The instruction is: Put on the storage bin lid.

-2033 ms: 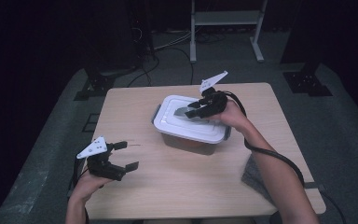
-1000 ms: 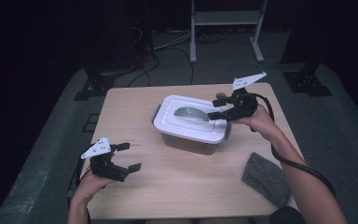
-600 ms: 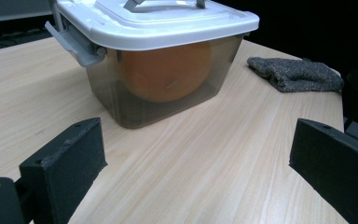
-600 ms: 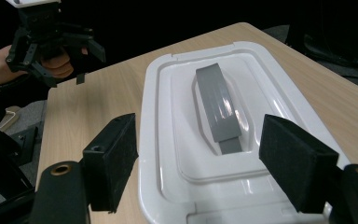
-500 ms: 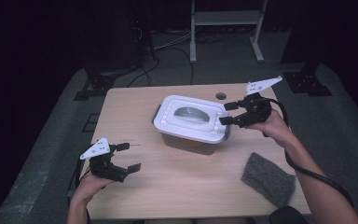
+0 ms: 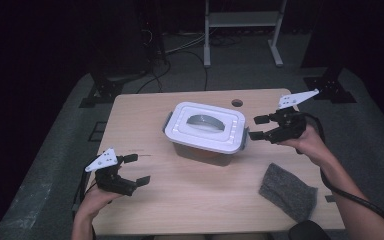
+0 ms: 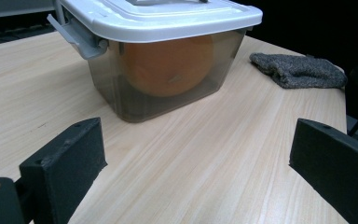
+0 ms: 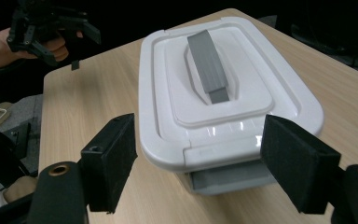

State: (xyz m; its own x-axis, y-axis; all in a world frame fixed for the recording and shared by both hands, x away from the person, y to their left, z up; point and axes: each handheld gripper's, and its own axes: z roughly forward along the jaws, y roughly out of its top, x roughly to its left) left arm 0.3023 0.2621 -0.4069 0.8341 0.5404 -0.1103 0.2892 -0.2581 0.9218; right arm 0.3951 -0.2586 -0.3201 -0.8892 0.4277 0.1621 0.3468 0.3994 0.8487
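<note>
A clear plastic box with a white lid (image 6: 205, 127) and a grey handle (image 6: 203, 120) stands mid-table; the lid (image 8: 223, 88) is on. Through its smoky wall (image 7: 168, 70) an orange round thing (image 7: 168, 63) shows inside. My right gripper (image 6: 258, 127) hovers open just right of the box, jaws spread toward its short end and grey latch (image 8: 228, 179). Near the table's front left corner my left gripper (image 6: 135, 169) is open and empty, pointing at the box from a distance.
A grey knitted cloth (image 6: 287, 192) lies at the front right of the wooden table (image 6: 145, 115). A small round hole (image 6: 237, 103) is in the tabletop behind the box. Cables and stand legs are on the dark floor beyond.
My right gripper has left the lid's top and moved right and toward me, ending beside the box's right end. The left gripper has stayed put.
</note>
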